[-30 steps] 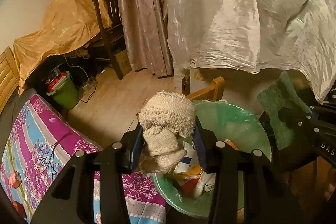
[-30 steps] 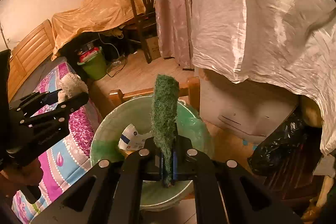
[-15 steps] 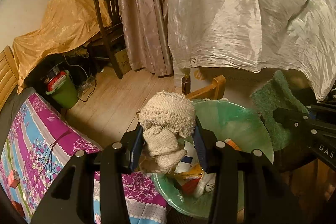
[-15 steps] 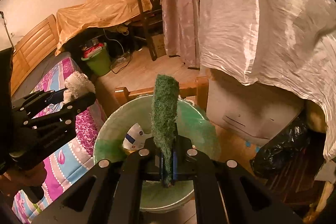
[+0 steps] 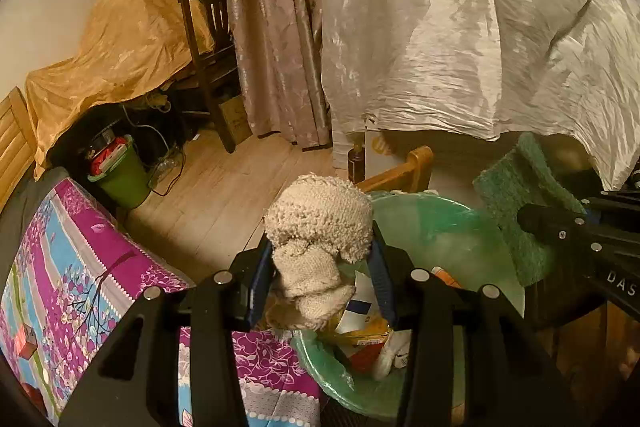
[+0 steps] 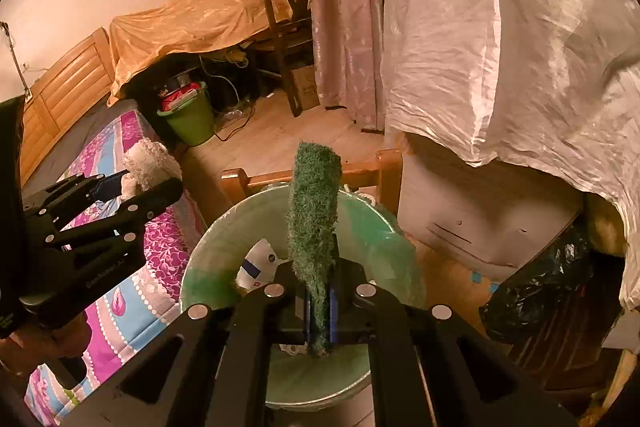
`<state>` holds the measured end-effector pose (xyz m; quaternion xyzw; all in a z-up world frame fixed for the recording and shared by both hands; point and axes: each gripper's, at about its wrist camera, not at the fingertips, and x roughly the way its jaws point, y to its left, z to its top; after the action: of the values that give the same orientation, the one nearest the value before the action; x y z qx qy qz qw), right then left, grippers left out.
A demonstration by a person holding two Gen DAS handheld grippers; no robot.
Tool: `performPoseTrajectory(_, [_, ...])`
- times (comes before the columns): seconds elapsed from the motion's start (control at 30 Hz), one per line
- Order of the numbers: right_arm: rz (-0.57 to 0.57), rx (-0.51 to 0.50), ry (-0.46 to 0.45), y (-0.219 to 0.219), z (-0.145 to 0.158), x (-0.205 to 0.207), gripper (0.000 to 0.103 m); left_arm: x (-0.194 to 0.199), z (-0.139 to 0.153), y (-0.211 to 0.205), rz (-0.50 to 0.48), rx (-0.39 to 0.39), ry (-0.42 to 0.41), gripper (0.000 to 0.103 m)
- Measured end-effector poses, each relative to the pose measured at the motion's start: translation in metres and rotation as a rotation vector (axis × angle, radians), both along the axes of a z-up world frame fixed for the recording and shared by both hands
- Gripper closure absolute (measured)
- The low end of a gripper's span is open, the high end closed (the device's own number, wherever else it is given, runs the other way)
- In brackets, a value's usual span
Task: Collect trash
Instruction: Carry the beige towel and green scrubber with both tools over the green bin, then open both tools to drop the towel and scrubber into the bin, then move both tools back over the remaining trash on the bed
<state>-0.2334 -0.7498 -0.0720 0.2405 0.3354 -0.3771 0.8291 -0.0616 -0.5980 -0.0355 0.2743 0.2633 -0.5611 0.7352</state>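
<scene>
Left gripper (image 5: 320, 267) first: its blue-padded jaws are pinching a bunched beige knitted rag (image 5: 318, 247), the fluffy top bulging above the fingertips. It hangs right at the near-left rim of the round bin lined with a pale green plastic bag (image 5: 440, 223), partly over the edge of the magenta and blue floral bed cover (image 5: 80, 275).

Over to the right gripper (image 6: 319, 301): jaws pressed almost together, clamping the bottom end of a flat dark green scouring pad (image 6: 314, 223), which stands upright, edge-on to the camera, directly above the mouth of the lined bin (image 6: 208, 267).

Inside the bin there is a white packet with a dark blue patch (image 6: 256, 263); from the left wrist view an orange-yellow wrapper (image 5: 360, 337) and crumpled white bits lie below it. Print on those packets is too small to read.

Writing, then: the right gripper's black arm (image 5: 592, 247) shows white letters "DAS" before the frame cuts them off. The left gripper's arm (image 6: 96, 239) carries a faint line starting "Gen", the rest blurred.

Behind, a small green bucket (image 6: 192, 123) stands on the wooden floor.
</scene>
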Motion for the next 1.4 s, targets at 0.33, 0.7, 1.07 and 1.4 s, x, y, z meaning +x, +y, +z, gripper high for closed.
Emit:
performPoseTrajectory(0.33, [-0.003, -0.031, -0.019, -0.002, 0.004, -0.006, 0.069, -0.004, 0.005, -0.002, -0.045, -0.019, 0.034, 0.057])
performPoseTrajectory(0.7, [-0.013, -0.026, -0.021, -0.004, 0.0, -0.01, 0.067, -0.017, -0.002, 0.0, -0.099, -0.01, 0.004, 0.023])
performPoseTrajectory(1.07, [-0.035, -0.041, -0.023, -0.003, 0.002, -0.012, 0.067, -0.012, 0.004, 0.007, -0.069, -0.033, -0.014, 0.023])
performPoseTrajectory(1.4, [-0.121, -0.268, -0.165, 0.04, 0.029, -0.007, 0.064, 0.025, 0.01, 0.085, 0.129, -0.123, -0.116, 0.023])
